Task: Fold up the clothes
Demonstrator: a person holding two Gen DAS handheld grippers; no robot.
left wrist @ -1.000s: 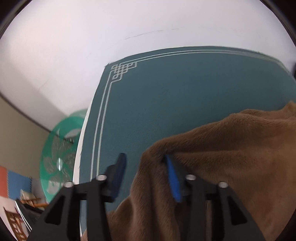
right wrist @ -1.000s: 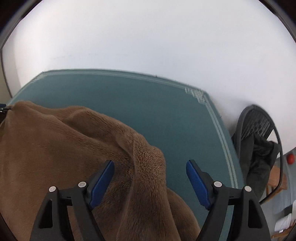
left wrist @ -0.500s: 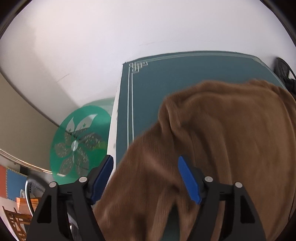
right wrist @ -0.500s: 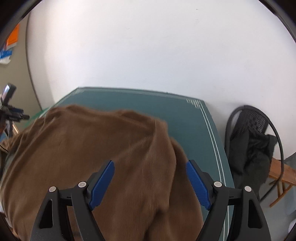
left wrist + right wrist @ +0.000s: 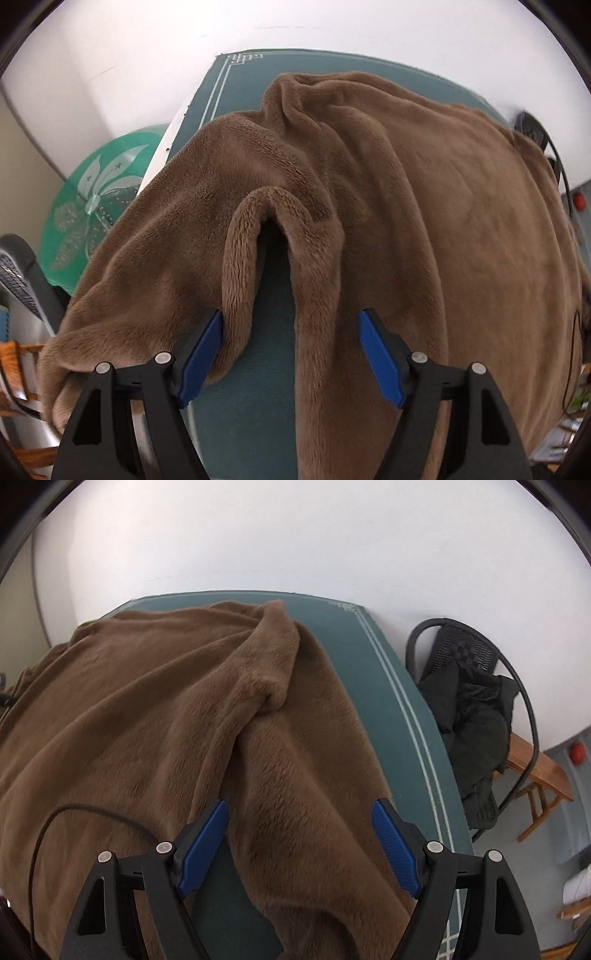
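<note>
Brown fleece (image 5: 424, 206) lies spread over most of the green surface (image 5: 243, 77), bunched into ridges near the far edge. Near side hangs off toward the camera.

Left gripper (image 5: 291, 350): fingers released, wide apart. A fleece loop brushes the left pad, nothing pinched. Right gripper (image 5: 299, 843): fingers also released, fleece beneath and between them but no grip.

Risks, as I judge them:
- Overhang on the near-left side of the fleece looks heavy; w/ neither gripper holding, it could slide off the surface.
- The loop by the left pad may snag when the gripper moves, dragging the fleece out of line.
- A cable (image 5: 74, 812) lies on the fleece near the right gripper and could catch in a fold.
- Ridges at the far edge would give an uneven fold if not flattened.
</note>
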